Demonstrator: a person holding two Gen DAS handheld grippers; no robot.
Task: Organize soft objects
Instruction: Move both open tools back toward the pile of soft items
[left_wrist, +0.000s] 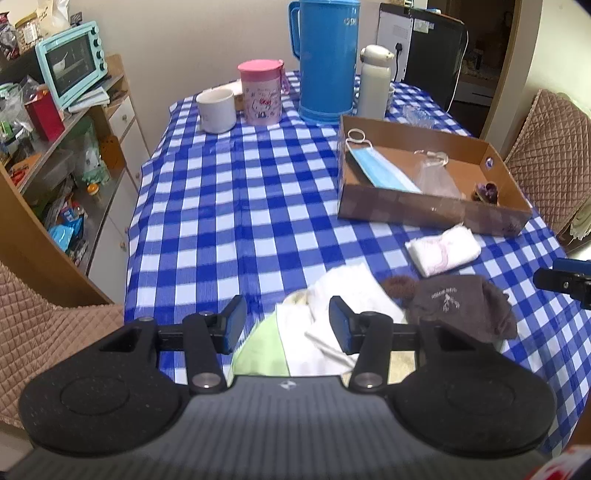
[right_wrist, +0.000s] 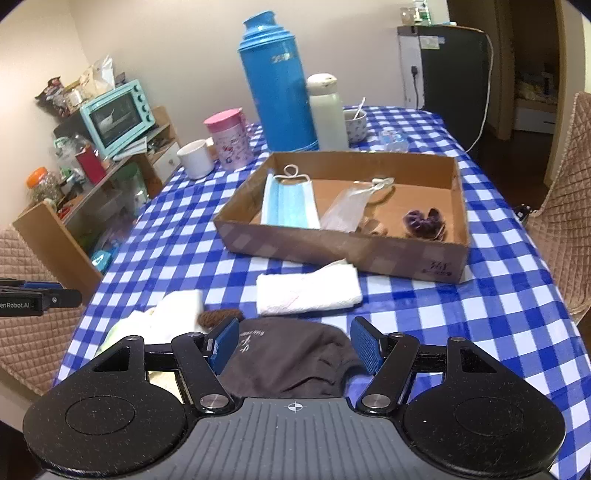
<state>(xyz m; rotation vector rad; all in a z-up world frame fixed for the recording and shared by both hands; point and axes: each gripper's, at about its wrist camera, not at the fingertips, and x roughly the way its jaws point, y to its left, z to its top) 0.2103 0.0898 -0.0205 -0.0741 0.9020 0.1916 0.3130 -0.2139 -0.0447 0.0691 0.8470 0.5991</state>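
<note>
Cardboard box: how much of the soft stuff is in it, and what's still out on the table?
Done: the cardboard box holds a blue face mask, a clear plastic bag and a purple scrunchie. In hand: nothing; both the left gripper and right gripper are open. Left: folded white towel, brown hat, white and green cloth.

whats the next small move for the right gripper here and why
Probably lower the right gripper and close it on the brown knit hat. Its jaws stand open with the hat lying loose on the tablecloth between and below them, not yet pinched. The cardboard box just beyond already holds a blue face mask, so the hat likely goes there next.
</note>
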